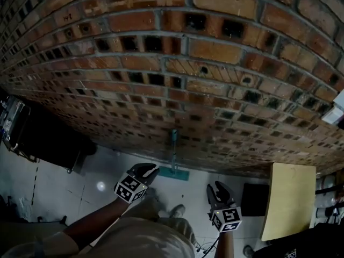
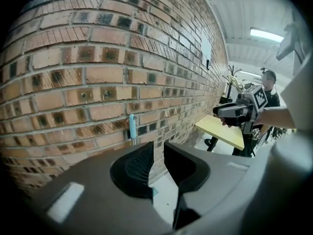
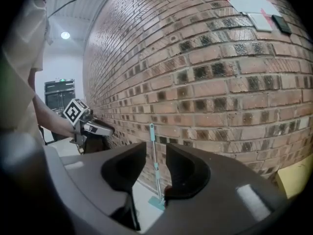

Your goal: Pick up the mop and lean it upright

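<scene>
head view: mop (image 1: 173, 153) is leaning upright on brick wall (image 1: 215, 52), left claw (image 1: 149, 169) hanging at its 8 o'clock, right claw (image 1: 217, 188) at 4 o'clock, both clear | left gripper view: jaws standing slightly apart, empty | right gripper view: likewise

The red-brown brick wall (image 1: 215, 47) looks rough and matt. The slim teal mop (image 3: 156, 165) seems smooth plastic. The pale floor (image 1: 102, 168) is glossy.

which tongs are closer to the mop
The left tongs, close by the teal mop leaning on the brick wall; the right tongs are farther off, by the yellow board.
</scene>
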